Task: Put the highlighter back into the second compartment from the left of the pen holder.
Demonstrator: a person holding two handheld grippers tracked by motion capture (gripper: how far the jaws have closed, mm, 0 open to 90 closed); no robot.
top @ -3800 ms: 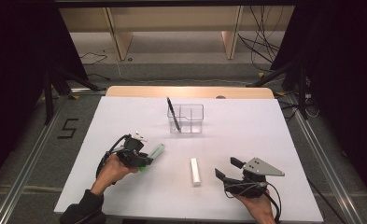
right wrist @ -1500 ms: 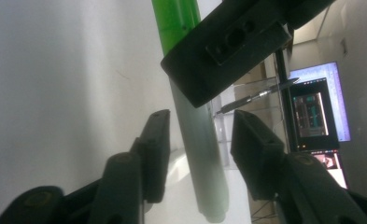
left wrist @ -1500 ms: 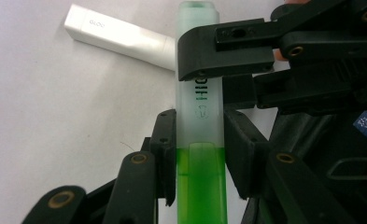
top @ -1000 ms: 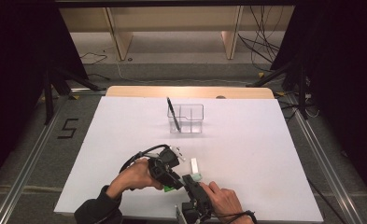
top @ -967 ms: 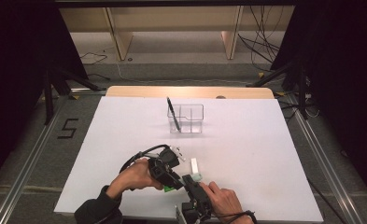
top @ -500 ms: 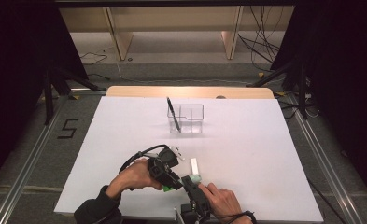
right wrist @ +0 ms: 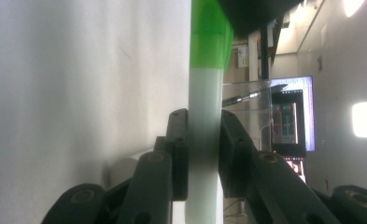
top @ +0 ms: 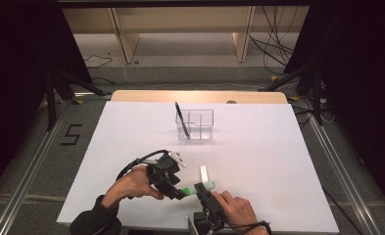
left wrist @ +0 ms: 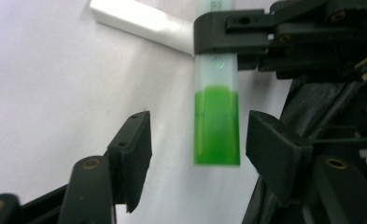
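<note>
The right gripper (right wrist: pixel 197 154) has its jaws clamped on the white barrel of a green-capped marker (top: pixel 198 187), pads pressed flat to either side, so the pen is carried by that hand alone. The left gripper (left wrist: pixel 197 149) has just been opening: its jaws stand apart on either side of the green cap (left wrist: pixel 217 125), with a clear gap on both sides, touching nothing. The marker sits at the near edge of the table (top: pixel 278 147), well in front of the clear organiser (top: pixel 196 125), with a white eraser (top: pixel 204 173) lying just beside it on the organiser's side. A black pen (top: pixel 180 119) already leans in the organiser's left compartment. This looks like a handover caught at the moment of release, and to finish it cleanly the left hand should draw back along the marker's own line, away from the cap, so neither open jaw catches it and twists the pen in the right grip. The right hand should keep steady and firm until the left is well clear, then lift over the eraser rather than drag past it on the way toward the organiser.
</note>
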